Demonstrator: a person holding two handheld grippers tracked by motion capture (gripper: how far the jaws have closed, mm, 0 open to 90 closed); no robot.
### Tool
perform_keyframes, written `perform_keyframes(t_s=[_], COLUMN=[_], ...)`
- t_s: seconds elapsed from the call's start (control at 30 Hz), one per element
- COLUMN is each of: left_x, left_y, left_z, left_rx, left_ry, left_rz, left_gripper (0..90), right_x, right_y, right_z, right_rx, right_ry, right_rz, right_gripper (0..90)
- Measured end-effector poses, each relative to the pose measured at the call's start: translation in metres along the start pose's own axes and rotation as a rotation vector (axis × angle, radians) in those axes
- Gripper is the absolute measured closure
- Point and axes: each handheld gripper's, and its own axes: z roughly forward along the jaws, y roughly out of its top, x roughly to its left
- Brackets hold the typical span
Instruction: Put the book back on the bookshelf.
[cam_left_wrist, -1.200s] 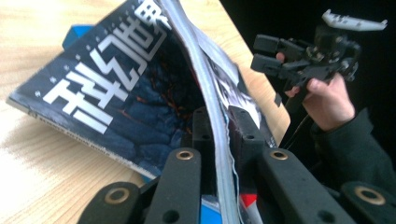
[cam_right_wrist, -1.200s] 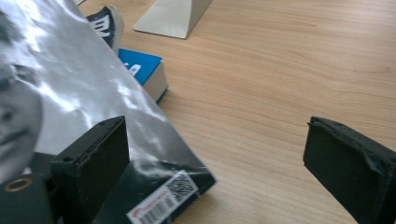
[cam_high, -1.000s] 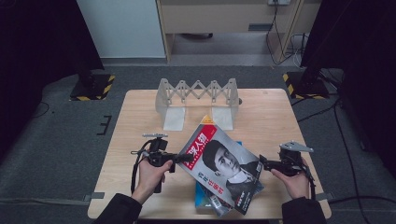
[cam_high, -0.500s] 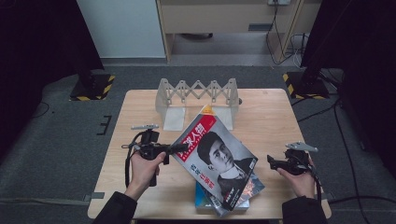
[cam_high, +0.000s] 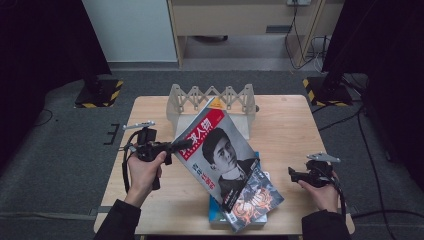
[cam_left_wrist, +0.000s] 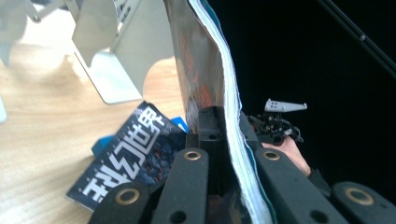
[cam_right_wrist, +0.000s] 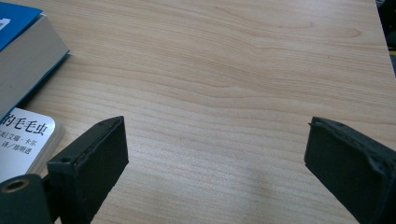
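**Me:** Lifted the magazine (cam_high: 220, 150) higher off the book pile (cam_high: 247, 202) since a second ago; my right gripper (cam_high: 295, 175) backed off toward 3 o'clock.

**You:** Grip?

**Me:** Left gripper (cam_high: 177, 146) is clamped on its 9 o'clock edge. Right jaws gape wide, holding nothing, bare table (cam_high: 290, 125) all round. The rack (cam_high: 212, 97) sits at 12.

Grey carpet floor (cam_high: 60, 150) — dark curtains (cam_high: 40, 45) flank a pale wooden cabinet (cam_high: 240, 20).
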Motion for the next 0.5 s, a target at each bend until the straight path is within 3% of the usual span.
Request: perform_keyframes(t_s=[0.23,0.33,0.5], left_x=[-0.006,-0.004,-0.001], left_y=[0.015,0.018,0.024], left_z=[-0.016,-0.028,-0.051], left_rx=[-0.074,-0.107,-0.174], left_ry=[0.065,0.089,0.085], left_rz=[0.062,0.053,0.028], left_gripper=[86.0,86.0,86.0], right_x=[-0.002,-0.002,-0.005], right_y=[-0.001,-0.001,-0.002], right_z=[0.002,0.003,0.004], right_rx=[0.011,0.018,0.027], right_ry=[-0.007,-0.009,-0.016], right_rz=[-0.005,0.003,0.003], right_gripper=[6.3,6.2,6.2])
